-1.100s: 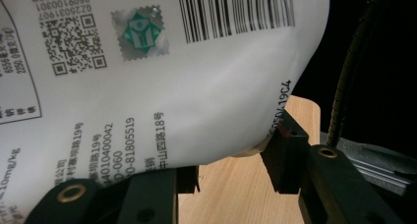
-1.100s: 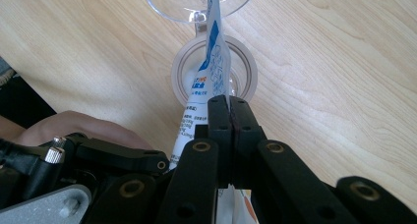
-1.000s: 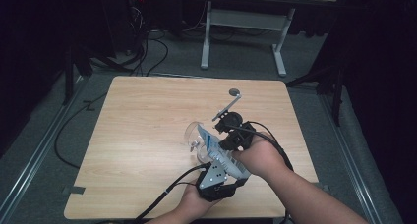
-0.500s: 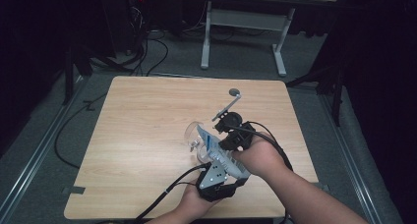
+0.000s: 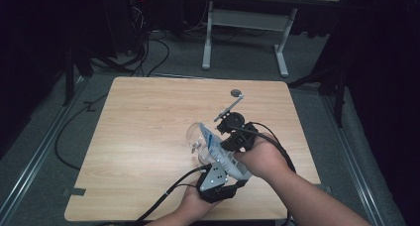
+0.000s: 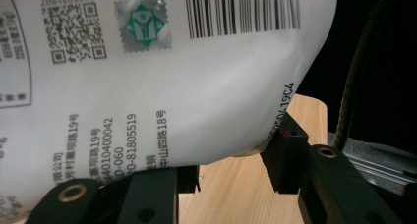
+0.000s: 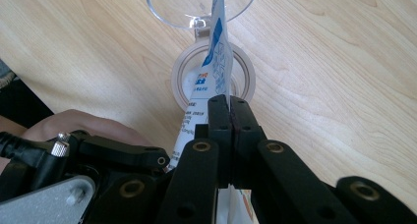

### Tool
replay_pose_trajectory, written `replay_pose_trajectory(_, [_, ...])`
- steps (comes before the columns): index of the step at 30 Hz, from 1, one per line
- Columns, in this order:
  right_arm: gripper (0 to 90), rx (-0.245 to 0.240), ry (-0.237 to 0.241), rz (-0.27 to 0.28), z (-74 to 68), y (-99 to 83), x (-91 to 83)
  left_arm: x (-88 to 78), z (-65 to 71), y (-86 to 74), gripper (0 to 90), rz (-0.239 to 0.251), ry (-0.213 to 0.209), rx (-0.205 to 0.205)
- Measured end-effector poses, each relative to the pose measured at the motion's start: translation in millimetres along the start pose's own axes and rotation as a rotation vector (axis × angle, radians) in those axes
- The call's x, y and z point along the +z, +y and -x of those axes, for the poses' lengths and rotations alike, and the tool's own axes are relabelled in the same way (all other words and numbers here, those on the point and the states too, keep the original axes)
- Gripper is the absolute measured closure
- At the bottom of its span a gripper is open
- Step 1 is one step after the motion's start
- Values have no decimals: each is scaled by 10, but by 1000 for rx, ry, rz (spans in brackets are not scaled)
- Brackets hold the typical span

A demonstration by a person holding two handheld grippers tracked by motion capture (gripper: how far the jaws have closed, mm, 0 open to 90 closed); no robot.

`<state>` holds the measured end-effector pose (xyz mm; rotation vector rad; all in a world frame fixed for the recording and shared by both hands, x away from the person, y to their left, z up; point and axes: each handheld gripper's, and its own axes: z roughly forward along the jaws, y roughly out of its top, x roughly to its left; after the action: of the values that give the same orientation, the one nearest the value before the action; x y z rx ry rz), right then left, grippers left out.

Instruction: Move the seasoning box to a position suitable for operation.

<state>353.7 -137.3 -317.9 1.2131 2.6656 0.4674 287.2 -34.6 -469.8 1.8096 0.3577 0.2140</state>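
White pouch (image 5: 218,149): held over glass (image 5: 194,137), table centre.
Left gripper (image 6: 231,175): clamps pouch's body.
Right gripper (image 7: 229,111): pinches pouch's edge, two o'clock.
Risk: tearing unevenly could spill contents.

Dim room, grey floor (image 5: 59,132) (cables strewn), white-legged desk (image 5: 245,23) behind wooden table (image 5: 148,117)

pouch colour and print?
White pouch, black barcode, QR codes and a green stamp; left gripper view shows it best.

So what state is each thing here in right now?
White pouch: tilted, top end over the glass, held by both grippers.
Clear stemmed glass: upright on the table.
Left gripper: jaws around the pouch's bulging bottom.
Right gripper: jaws shut on the pouch's flat edge.
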Motion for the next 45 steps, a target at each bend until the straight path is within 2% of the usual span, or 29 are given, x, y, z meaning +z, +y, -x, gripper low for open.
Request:
replay_pose_trajectory(17, [900, -24, 2, -26, -48, -10, 66, 12, -1, -25, 632, -30, 10, 26])
replay_pose_trajectory(22, [900, -17, -2, -25, -40, -9, 67, 15, 2, -27, 632, -28, 8, 23])
replay_pose_trajectory(30, [900, -13, -10, -16, -2, -10, 34, 8, -5, -56, 632, -11, -2, -4])
replay_pose_trajectory(39, [900, -15, -9, -22, -25, -1, 62, 10, 7, -45, 633, -14, 1, 2])
replay_pose_trajectory(45, [900, -25, -11, -27, -32, 20, 92, 10, 4, -34, 632, -10, 1, -8])
